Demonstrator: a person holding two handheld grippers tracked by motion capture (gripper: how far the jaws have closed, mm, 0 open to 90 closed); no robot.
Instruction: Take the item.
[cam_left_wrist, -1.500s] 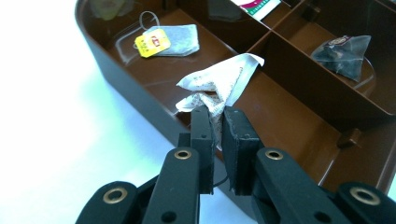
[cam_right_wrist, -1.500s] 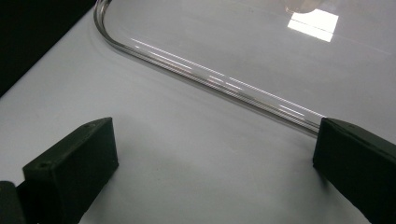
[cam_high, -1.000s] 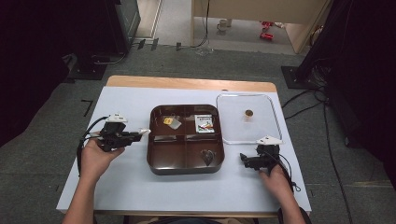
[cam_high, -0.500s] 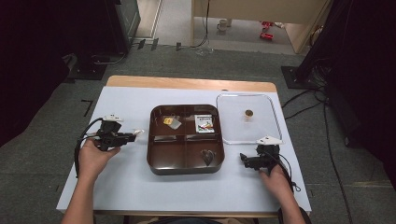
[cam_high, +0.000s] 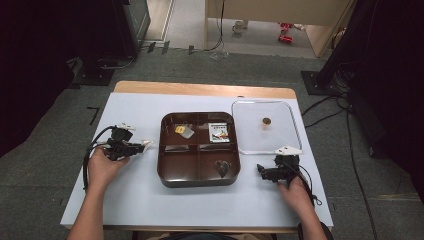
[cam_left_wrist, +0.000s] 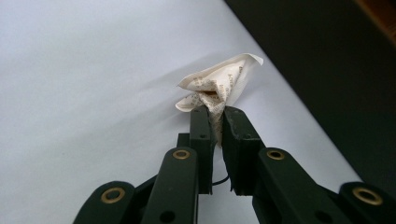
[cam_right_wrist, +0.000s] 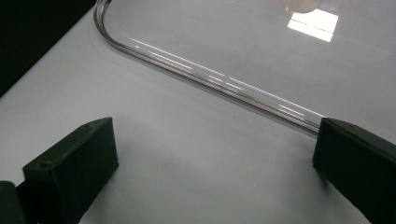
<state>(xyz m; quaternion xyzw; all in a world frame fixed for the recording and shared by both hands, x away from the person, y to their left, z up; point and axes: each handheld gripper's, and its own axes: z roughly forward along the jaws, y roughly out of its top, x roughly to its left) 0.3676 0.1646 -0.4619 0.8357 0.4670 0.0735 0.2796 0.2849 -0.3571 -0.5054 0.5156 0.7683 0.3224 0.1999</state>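
Note:
My left gripper is shut on a crumpled white printed wrapper, held just above the white table. From above, that gripper and its wrapper sit left of the brown divided tray. My right gripper rests on the table right of the tray's front corner. Its jaws stand wide open in the right gripper view, with nothing between them but bare tabletop, just short of the clear lid's rim.
The tray holds a yellow sweet with a clear wrapper, a printed packet and a dark heart-shaped piece. A clear lid with a small brown knob lies to the tray's right. The table's wooden far edge borders grey floor.
My left hand has sunk toward the table and drifted slightly left, away from the tray, with the wrapper still in its jaws. The right hand has stayed put.

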